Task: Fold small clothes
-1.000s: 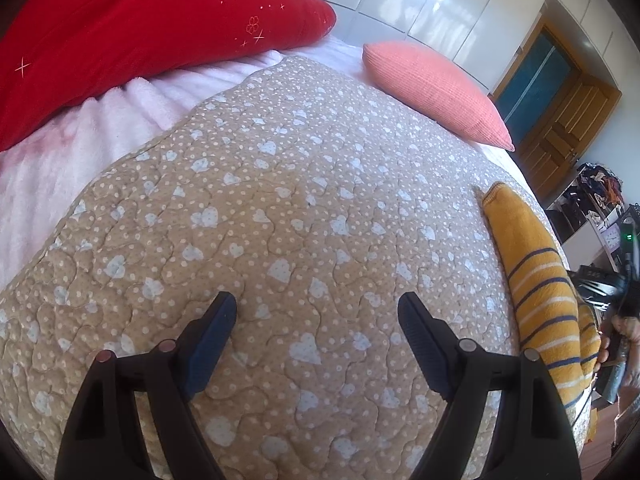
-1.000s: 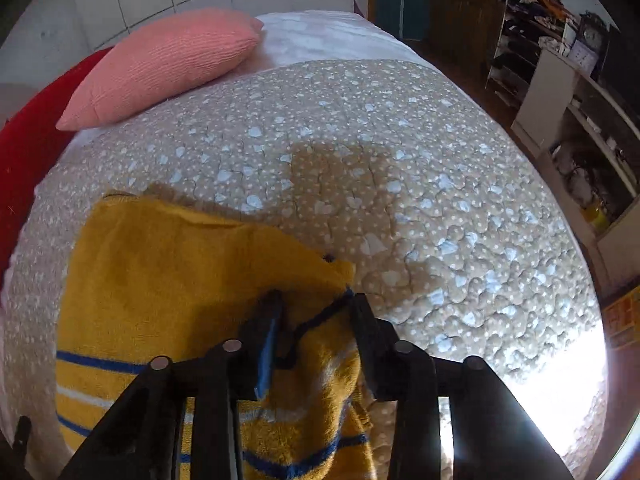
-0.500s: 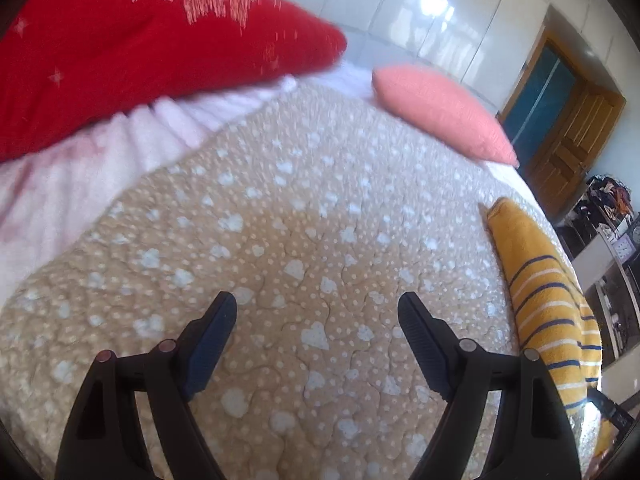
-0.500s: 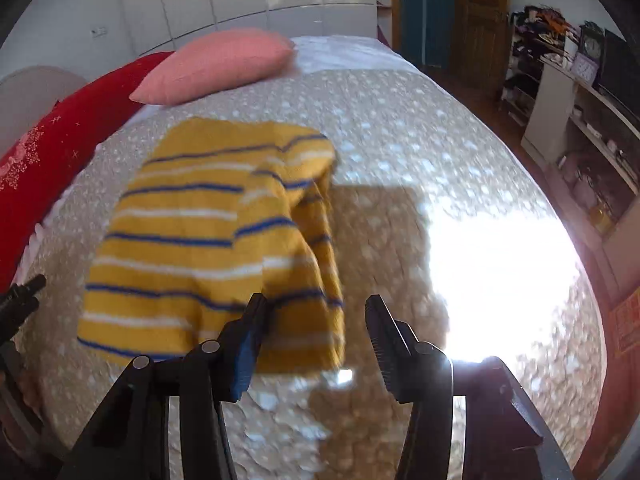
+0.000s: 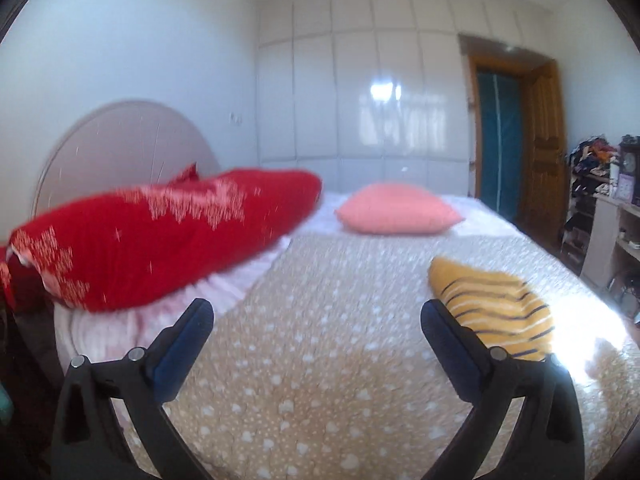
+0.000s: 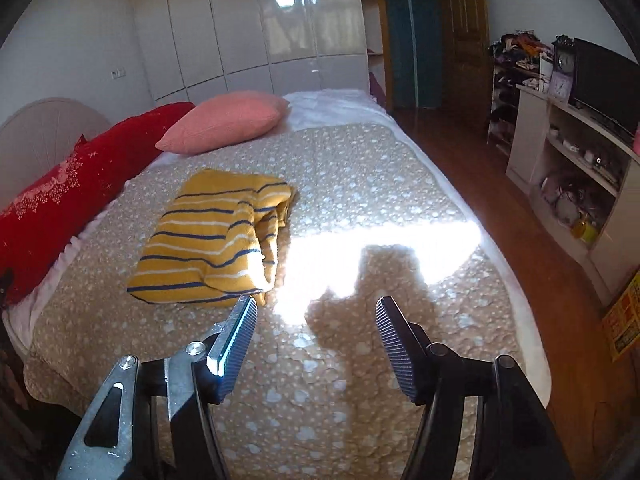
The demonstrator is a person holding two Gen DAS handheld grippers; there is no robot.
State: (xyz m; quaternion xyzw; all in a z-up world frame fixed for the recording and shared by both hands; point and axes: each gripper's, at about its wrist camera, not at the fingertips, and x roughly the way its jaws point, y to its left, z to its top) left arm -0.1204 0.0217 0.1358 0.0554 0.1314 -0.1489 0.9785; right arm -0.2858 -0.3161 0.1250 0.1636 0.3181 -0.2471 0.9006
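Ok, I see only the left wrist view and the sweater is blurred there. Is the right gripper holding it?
Observer: No. The right gripper is open and empty; the sweater lies on the bed, not between the fingers.
Operator: Is it folded already?
Observer: Partly, it seems. One side is turned over onto the body, loosely, with a rumpled edge.
Operator: Is anything next to it?
Observer: Only a bright sun patch on the bed, just beside that rumpled edge.
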